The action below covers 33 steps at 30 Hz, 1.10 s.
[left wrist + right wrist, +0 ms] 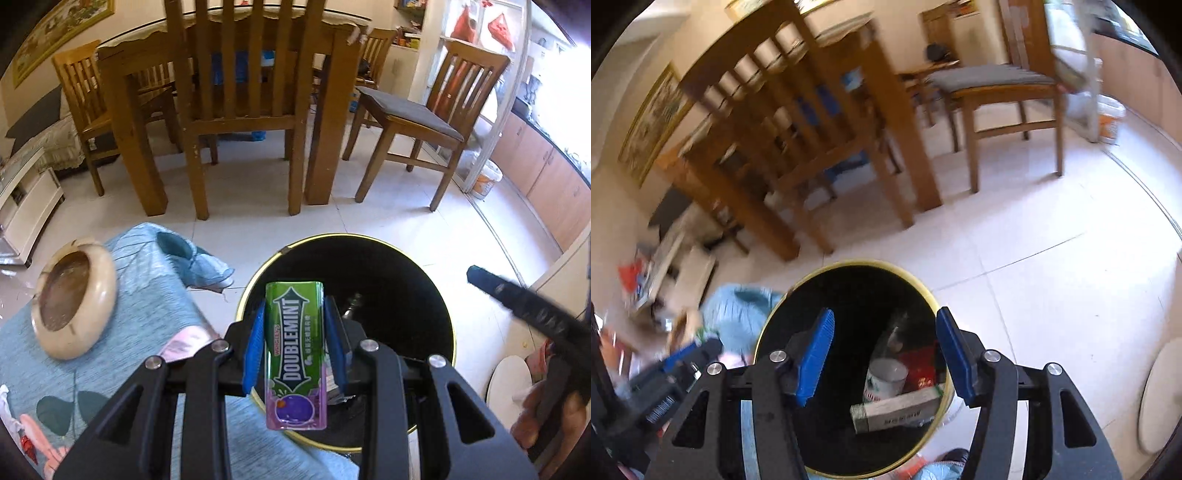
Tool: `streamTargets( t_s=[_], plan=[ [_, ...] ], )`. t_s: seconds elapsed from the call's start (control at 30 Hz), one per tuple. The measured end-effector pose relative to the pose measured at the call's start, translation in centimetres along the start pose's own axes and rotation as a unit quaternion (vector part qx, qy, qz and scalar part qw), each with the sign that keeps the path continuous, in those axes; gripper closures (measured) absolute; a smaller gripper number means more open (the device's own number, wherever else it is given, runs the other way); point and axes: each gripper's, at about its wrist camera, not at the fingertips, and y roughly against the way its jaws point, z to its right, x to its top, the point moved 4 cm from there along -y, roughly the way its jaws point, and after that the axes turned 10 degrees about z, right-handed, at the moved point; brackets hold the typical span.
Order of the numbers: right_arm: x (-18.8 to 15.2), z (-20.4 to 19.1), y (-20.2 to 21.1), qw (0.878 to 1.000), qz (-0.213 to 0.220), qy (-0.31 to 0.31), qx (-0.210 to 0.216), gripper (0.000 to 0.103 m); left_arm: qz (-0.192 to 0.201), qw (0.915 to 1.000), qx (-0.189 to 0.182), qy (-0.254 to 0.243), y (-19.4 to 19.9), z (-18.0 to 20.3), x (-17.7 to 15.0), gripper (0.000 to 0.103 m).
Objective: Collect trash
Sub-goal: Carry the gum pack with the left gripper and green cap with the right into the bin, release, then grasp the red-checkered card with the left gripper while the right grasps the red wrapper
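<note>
Over the bin [436,295], my left gripper [295,347] held a green gum pack [295,354] clamped between its blue pads, the pack standing lengthwise above the black opening with its lower end nearest the camera. My right gripper [882,354] hung above the same bin [846,332] with its jaws apart and nothing between them. Down inside I could see a grey carton [897,408] lying flat, a small white cup [886,376], something red [919,365] and what looked like a clear bottle [894,336], so I judged that several pieces had already gone in. The pack was not yet dropped; letting it go seemed the step in hand. On the cloth-covered table [155,295] beside the bin sat only a cream ashtray [74,299] that I could make out, so I could not tell how much trash remained elsewhere. The pack read "DOUBLEMINT" in large white letters, with "WRIGLEY'S" small in red beside it and a purple fruit at the bottom; a line of smaller characters was too fine to read. Print on the carton was blurred.
</note>
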Motion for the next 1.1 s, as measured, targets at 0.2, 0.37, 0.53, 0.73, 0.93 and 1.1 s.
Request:
streamTargets(
  t_s=[0.2,0.37,0.53,0.73,0.93,1.1],
  plan=[
    [1.1,0.1,1.3,0.999,0.046,0.002,-0.015,0.037,-0.01,0.9993,-0.014,-0.034,-1.1,2.6,-0.8,0.071],
    [1.1,-0.6,1.4,0.999,0.048,0.016,-0.001,0.037,-0.009,0.9984,-0.028,-0.047,-1.2,3.8,-1.3,0.065],
    [1.3,-1.0,2.1,0.997,0.065,0.028,-0.01,0.035,0.01,0.9984,-0.023,-0.051,0.2,3.5,-1.2,0.059],
    [1.1,-1.8,2.2,0.996,0.075,0.037,-0.022,0.026,0.053,0.9976,0.013,-0.043,4.0,1.6,-1.0,0.009],
    [-1.2,-7.6,1.9,0.991,0.06,0.113,0.032,0.026,0.093,0.9921,0.074,-0.04,11.6,-3.3,-3.9,0.003],
    [-7.8,-18.3,3.1,0.959,-0.008,0.233,0.162,0.021,0.083,0.9849,0.152,0.001,19.7,-13.1,-12.1,0.003]
  ],
)
